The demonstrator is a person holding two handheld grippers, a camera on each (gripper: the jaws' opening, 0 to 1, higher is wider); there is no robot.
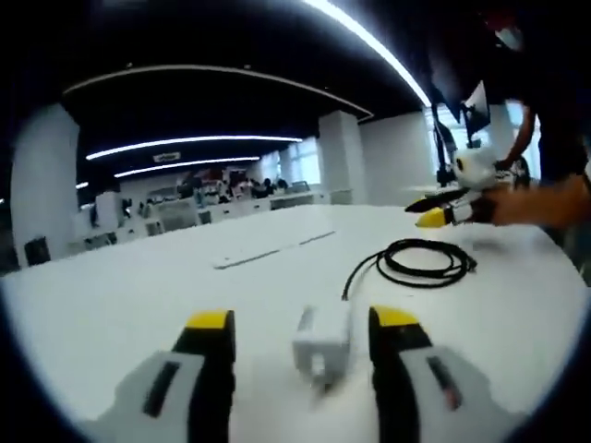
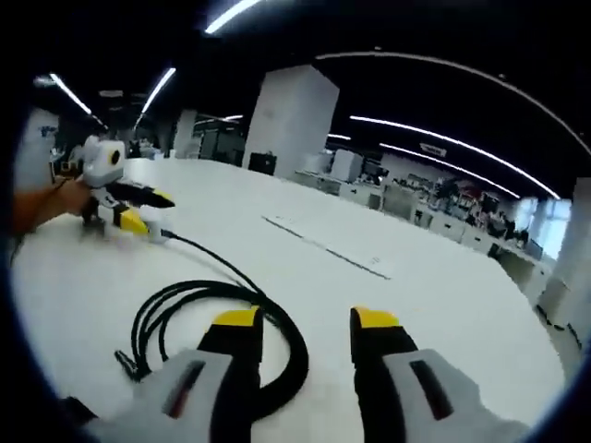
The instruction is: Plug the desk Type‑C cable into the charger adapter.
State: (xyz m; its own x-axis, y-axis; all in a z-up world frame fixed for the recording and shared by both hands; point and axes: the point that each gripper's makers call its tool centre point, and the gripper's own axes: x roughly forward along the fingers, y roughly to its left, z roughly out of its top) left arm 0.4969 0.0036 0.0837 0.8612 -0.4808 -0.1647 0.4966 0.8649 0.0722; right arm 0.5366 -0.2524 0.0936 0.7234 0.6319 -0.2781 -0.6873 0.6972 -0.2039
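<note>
The room is a big open office with a white pillar and long ceiling light strips far ahead of both tools. The desk is wide, white and smooth, so light things will likely slide on it when nudged.

The black cable lies coiled on the desk just under and left of the right tool, whose jaws stand apart with nothing between them. It looks limp but springy, so it is best gripped on the stiff plug body, not the cord. One strand runs off toward the left tool; whether it already joins anything there is too blurred to tell.

The white charger adapter sits between the left tool's parted jaws, close to its right jaw and not clamped. It looks small, light, hard and slick, so it should be squeezed across its flat sides.

A free plug end rests left of the right tool.
</note>
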